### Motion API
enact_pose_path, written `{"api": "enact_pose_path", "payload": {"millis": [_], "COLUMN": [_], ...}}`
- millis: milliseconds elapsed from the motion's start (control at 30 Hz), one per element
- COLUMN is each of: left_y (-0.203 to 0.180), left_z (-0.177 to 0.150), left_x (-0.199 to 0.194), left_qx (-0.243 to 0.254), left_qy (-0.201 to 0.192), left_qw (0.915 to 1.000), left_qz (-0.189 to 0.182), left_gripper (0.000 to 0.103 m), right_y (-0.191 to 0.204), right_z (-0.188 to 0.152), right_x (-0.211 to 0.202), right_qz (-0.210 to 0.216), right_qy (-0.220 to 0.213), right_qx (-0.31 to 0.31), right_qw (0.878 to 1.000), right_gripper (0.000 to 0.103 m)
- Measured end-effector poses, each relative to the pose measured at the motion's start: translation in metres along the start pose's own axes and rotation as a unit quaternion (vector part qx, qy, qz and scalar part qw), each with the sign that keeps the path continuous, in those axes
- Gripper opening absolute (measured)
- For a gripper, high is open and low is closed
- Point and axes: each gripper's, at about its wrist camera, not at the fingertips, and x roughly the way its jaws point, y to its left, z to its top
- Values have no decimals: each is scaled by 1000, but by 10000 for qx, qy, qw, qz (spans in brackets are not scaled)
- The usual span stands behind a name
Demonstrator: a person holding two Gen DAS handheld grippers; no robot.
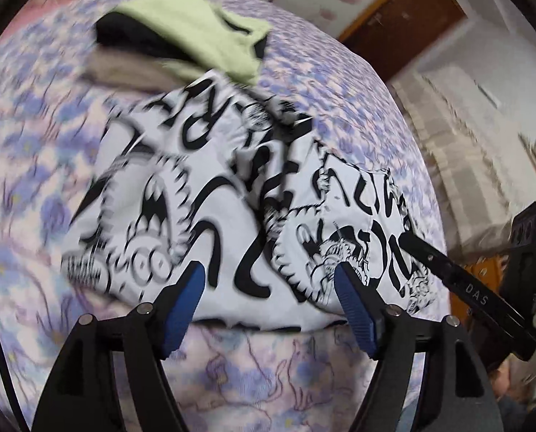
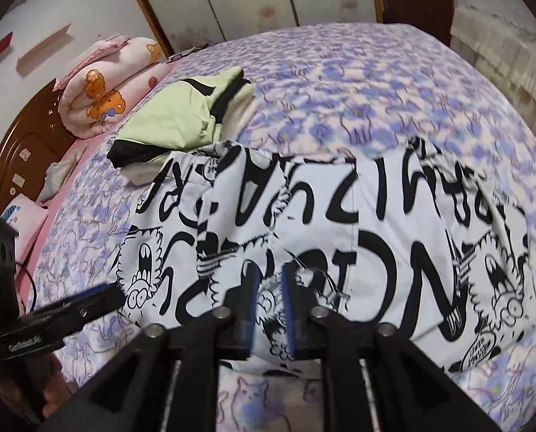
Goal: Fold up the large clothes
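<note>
Left gripper [image 1: 269, 280]: nearest the left wrist camera, jaws standing wide, blue pads clear of the cloth; nothing is held between them.
Right gripper [image 2: 269, 280]: jaws narrow but parted, with a slim gap between the blue pads; cloth shows behind the gap, and no pinch on it is visible.
Printed garment [image 2: 340, 223]: white cloth with heavy black cartoon lettering, lying on the bed just beyond both sets of fingers, doubled over with a fold ridge running through its middle, its near hem close to the bed's near edge.
Step in hand: by my judgement, a fold has been laid and both grippers stand free of the cloth, so this is the release between folds.
Next move: likely calls for picking a fresh edge or corner on each side of the printed garment, closing firmly on it, and carrying it across evenly so the halves line up; the ridge in the middle may need smoothing first.
Bedspread [image 2: 376, 82]: purple floral, lying under everything.
Green garment [image 2: 181, 115]: already folded over dark and pale pieces, touching the far edge of the printed one.
Rolled quilt [image 2: 106, 82]: pink, by the headboard, well apart.
</note>
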Motion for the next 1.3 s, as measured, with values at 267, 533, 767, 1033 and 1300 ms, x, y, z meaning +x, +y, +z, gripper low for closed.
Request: {"api": "enact_pose_path", "payload": {"millis": [267, 533, 767, 1033, 1300], "left_y": [68, 101, 111, 101, 31], "left_z": [-47, -66, -30, -12, -5], "left_x": [13, 42, 76, 78, 34], "left_qx": [-1188, -1521, -1466, -1741, -1], "left_qy": [-111, -602, -1031, -1409, -1759], "left_qw": [9925, 9851, 9816, 9742, 9828], "left_qz": [-272, -528, -665, -289, 557], "left_gripper": [73, 73, 80, 71, 14], "right_y": [8, 12, 12, -2, -19], "right_z": [-12, -27, -35, -25, -32], "right_x": [13, 35, 47, 49, 94], "right_qz": [7, 110, 18, -475, -956], "right_qy": [-114, -52, -99, -442, -95], "right_qx": [-11, -88, -171, -118, -303], "right_qw": [9999, 9999, 9998, 9978, 9949], "right_gripper": [34, 34, 34, 34, 10]}}
